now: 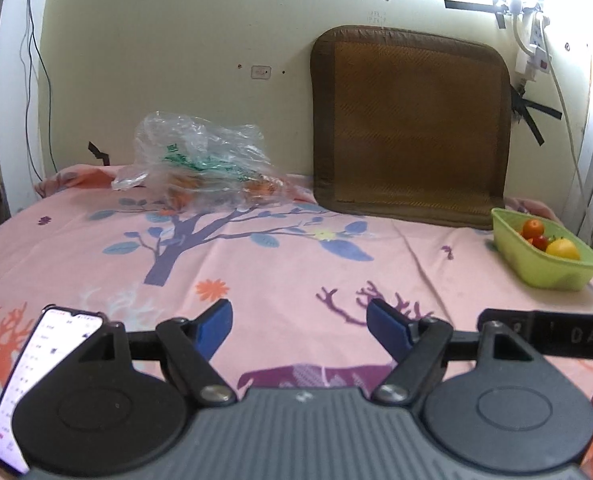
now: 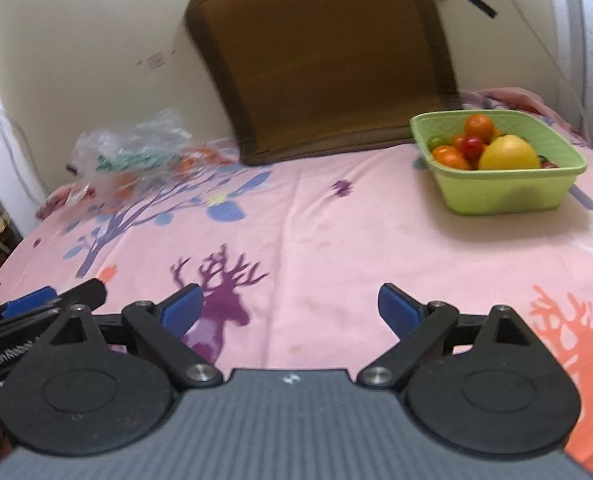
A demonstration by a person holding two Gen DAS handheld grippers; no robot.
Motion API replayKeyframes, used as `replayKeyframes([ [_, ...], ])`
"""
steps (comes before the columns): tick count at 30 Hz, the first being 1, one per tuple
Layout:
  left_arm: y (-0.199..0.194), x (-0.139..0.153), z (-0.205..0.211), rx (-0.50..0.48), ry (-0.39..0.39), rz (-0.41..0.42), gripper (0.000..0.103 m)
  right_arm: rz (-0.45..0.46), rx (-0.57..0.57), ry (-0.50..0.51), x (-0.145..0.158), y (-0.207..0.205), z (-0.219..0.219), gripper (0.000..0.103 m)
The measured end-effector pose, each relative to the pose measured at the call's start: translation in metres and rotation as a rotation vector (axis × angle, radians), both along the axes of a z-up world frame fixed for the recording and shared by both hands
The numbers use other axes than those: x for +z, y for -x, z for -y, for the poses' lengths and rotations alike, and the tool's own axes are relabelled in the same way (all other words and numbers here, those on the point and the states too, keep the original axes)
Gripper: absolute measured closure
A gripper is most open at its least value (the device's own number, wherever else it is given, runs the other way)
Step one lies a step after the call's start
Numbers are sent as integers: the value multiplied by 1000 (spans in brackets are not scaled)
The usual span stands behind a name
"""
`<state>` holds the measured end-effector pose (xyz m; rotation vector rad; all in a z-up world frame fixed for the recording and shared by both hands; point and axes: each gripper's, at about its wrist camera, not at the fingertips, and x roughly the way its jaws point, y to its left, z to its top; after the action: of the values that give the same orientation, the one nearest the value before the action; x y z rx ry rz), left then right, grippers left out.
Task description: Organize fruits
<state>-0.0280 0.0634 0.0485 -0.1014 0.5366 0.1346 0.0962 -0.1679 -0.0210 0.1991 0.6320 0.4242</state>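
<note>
1. The left claw [image 1: 299,326] is held low over the near edge of the bed, its blue-padded fingers [image 1: 215,330] spread wide with nothing between them.
2. The right claw [image 2: 290,310] is likewise held over the near part of the bed, its blue pads [image 2: 398,312] spread wide and nothing gripped.
3. A pink bedsheet [image 1: 280,280], printed with trees, deer and flowers, is spread across the bed.
4. A light green plastic basket [image 2: 500,192] is set on the sheet towards the far right corner of the bed, just in front of the cushion.
5. The fruits are gathered inside that basket: a yellow lemon-like fruit [image 2: 508,154] at the front, small oranges [image 2: 478,126] behind and to its left, a small red fruit [image 2: 472,146] between them, and a small green one [image 2: 436,142] against the left wall.
6. In the left wrist view the same basket [image 1: 544,274] is seen at the right edge of the bed, with only the tops of the fruits visible over its rim.
7. A crumpled clear plastic bag [image 1: 200,168] is lying at the far left side of the bed against the wall; orange shapes are seen through it, too blurred to name.
8. A brown woven cushion [image 1: 412,124] is propped upright against the wall at the far edge.
9. A lit smartphone [image 1: 36,380] is seen at the near left edge of the left wrist view, beside the left claw's body.
</note>
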Motion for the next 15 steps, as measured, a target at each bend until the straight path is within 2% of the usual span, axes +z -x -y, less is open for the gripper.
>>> replayKeyframes([
  [7, 6, 2, -3, 20, -13, 13, 26, -58, 77, 14, -8, 4, -20, 7],
  [15, 4, 1, -7, 30, -7, 11, 26, -78, 84, 11, -10, 4, -24, 7],
])
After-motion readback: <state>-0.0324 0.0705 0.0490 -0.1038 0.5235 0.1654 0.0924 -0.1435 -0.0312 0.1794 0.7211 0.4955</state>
